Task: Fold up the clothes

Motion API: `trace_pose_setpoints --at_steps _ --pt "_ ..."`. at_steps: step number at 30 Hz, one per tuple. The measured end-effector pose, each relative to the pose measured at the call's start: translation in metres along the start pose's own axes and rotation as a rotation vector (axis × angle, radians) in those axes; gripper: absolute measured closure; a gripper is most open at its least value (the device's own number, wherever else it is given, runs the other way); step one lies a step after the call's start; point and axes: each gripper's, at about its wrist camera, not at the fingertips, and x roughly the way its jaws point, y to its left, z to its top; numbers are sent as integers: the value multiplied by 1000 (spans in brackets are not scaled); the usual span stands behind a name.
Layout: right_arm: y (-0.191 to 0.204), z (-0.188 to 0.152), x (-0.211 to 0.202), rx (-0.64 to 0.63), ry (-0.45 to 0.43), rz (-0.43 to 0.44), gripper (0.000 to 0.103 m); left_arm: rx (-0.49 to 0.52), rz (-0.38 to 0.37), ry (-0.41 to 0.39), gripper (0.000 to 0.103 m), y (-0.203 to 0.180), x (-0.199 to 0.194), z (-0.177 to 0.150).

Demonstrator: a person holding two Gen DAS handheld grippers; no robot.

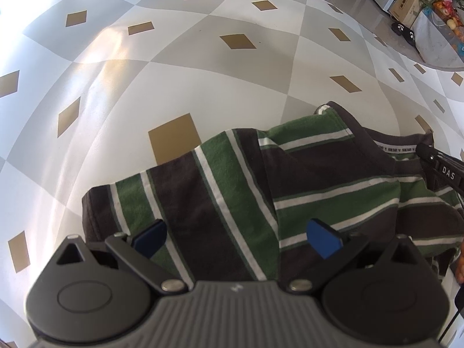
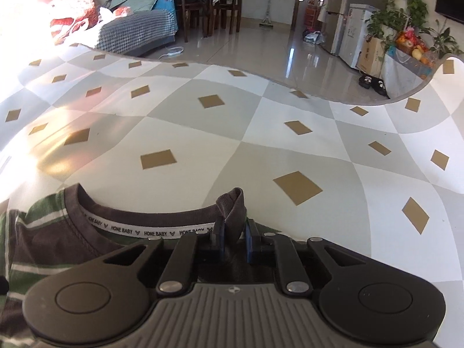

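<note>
A small green, brown and white striped shirt (image 1: pixel 246 179) lies crumpled on a checked tablecloth (image 1: pixel 174 66). My left gripper (image 1: pixel 236 236) hovers open just above the shirt's folded sleeve area, its blue pads wide apart with striped cloth below them. In the right wrist view the shirt's brown collar (image 2: pixel 145 213) curves across the bottom, with a white label band inside it. My right gripper (image 2: pixel 233 239) is shut on the collar, a pinched fold of brown rib standing up between the blue pads. The right gripper's black finger (image 1: pixel 440 168) shows at the shirt's collar in the left wrist view.
The tablecloth (image 2: pixel 203 133) stretches far ahead, with gold diamonds on grey and white squares. Beyond its edge lie a shiny floor, a sofa (image 2: pixel 136 29), dining chairs (image 2: pixel 220 5), a fridge (image 2: pixel 356 34), plants, fruit (image 2: pixel 411 46) and black slippers (image 2: pixel 372 82).
</note>
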Motion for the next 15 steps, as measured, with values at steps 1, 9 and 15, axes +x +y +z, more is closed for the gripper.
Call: trace_pose_setpoints --at_steps 1,9,15 --pt "-5 5 -3 58 -37 -22 91 3 4 -1 0 0 0 0" --pt "-11 21 -11 159 -110 -111 68 30 71 1 0 2 3 2" --pt "11 24 -18 72 -120 43 61 33 79 2 0 3 4 3"
